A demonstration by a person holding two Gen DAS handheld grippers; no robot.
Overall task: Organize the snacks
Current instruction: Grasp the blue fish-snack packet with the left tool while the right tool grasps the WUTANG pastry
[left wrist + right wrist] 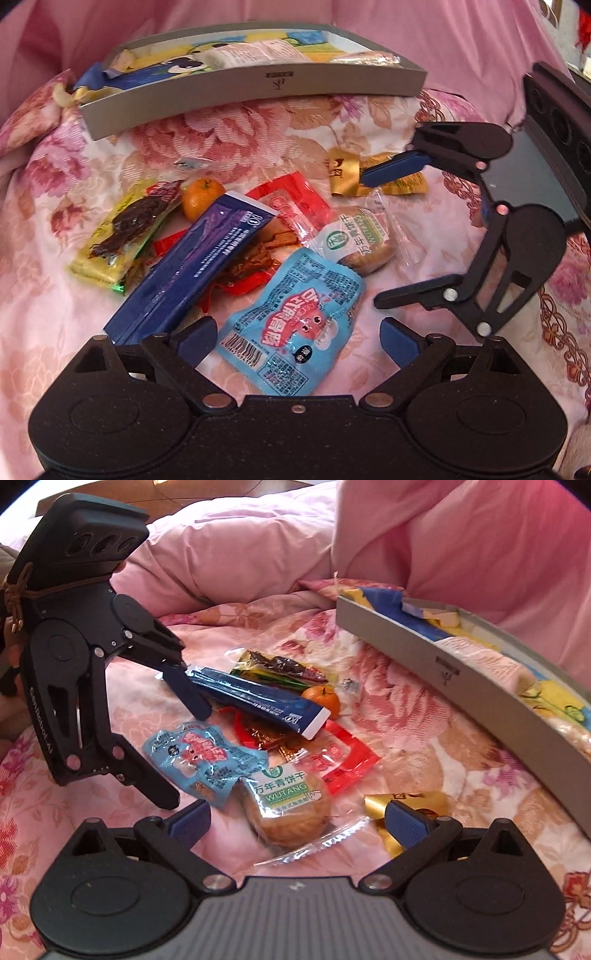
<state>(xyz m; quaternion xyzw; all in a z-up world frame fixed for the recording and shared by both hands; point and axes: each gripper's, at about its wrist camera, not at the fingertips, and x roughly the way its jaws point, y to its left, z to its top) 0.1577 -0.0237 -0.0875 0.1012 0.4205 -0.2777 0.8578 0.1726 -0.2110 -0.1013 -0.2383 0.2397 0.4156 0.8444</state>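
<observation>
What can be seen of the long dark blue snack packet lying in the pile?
The long dark blue glossy foil packet is a slim flat pouch with small white print and a white band at one end. It looks sealed and lies flat but slanted on top of the pile, resting across the red plastic wrapper beneath it, with the small orange mandarin right beside its white end. In the right wrist view the open left hand-held gripper has one blue fingertip close against its other end; contact is unclear.
</observation>
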